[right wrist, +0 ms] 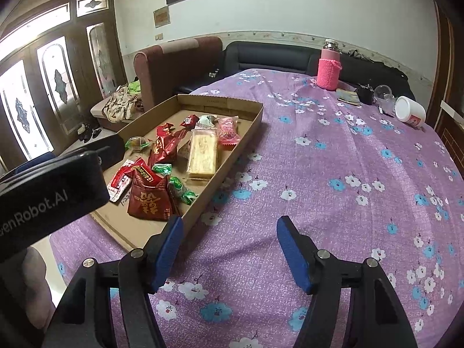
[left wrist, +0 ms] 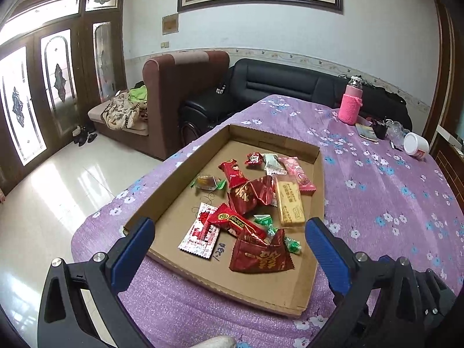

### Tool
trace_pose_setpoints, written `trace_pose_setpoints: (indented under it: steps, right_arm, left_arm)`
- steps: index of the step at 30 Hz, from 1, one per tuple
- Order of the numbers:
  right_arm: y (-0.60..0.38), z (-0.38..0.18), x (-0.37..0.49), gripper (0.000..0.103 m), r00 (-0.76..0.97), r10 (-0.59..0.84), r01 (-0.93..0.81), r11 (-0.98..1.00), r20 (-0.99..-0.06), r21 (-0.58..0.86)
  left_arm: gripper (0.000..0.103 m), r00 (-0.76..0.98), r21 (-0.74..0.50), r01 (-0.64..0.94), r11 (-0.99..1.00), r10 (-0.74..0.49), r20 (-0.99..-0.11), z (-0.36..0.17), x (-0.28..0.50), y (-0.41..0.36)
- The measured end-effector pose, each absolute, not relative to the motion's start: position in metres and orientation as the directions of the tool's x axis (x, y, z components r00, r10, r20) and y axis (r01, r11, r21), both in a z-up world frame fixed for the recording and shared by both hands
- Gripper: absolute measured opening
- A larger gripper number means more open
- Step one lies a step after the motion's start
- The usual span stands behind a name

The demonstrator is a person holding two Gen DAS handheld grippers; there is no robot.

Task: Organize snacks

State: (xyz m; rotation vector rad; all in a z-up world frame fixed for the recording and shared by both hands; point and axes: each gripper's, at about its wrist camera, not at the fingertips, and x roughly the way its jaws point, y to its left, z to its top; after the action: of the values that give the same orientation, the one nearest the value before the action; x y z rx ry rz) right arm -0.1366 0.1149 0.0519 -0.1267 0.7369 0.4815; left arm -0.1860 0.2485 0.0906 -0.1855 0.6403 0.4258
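Note:
A shallow cardboard tray (left wrist: 185, 171) (right wrist: 249, 133) lies on the purple flowered tablecloth and holds several wrapped snacks. Among them are a yellow biscuit bar (left wrist: 290, 204) (right wrist: 203, 153), a dark red packet (left wrist: 259, 258) (right wrist: 148, 201), a pink packet (left wrist: 300, 175) (right wrist: 227, 129) and green sweets (left wrist: 291, 245) (right wrist: 179, 190). My left gripper (left wrist: 229, 232) hangs open over the tray's near end, with nothing between its blue pads. My right gripper (right wrist: 230, 229) stands open over bare cloth just right of the tray's near corner. The left tool's black body (right wrist: 52, 191) fills the left of the right wrist view.
At the table's far right stand a bottle in a pink knitted sleeve (left wrist: 351, 103) (right wrist: 329, 68), a tipped white cup (left wrist: 416, 143) (right wrist: 410, 111), a small booklet and dark clutter. Sofas (left wrist: 278, 87) sit behind the table. The table's left edge drops to a tiled floor (left wrist: 58, 191).

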Motion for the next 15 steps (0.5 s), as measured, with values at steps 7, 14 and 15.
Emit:
trace_pose_setpoints:
  steps: [7,14,15]
  right_arm:
    - [0.1146,0.0492,-0.1348,0.072,0.637,0.355,-0.45,0.892,-0.685,0.044]
    - [0.1165,0.0488,-0.1358,0.072,0.634,0.35,-0.451,0.892,-0.69,0.038]
    - [0.1167,0.0486,-0.1361,0.072,0.633,0.35,-0.452,0.891,-0.69,0.037]
  left_arm:
    - [0.103,0.714,-0.046,-0.434,0.9,0.312,-0.627,0.0886,-0.1847,0.2484]
    - [0.103,0.707,-0.056,-0.427,0.902,0.295,-0.643,0.0852,-0.1829,0.2479]
    - [0.103,0.706,-0.058,-0.426,0.903,0.292,-0.645,0.0848,-0.1827,0.248]
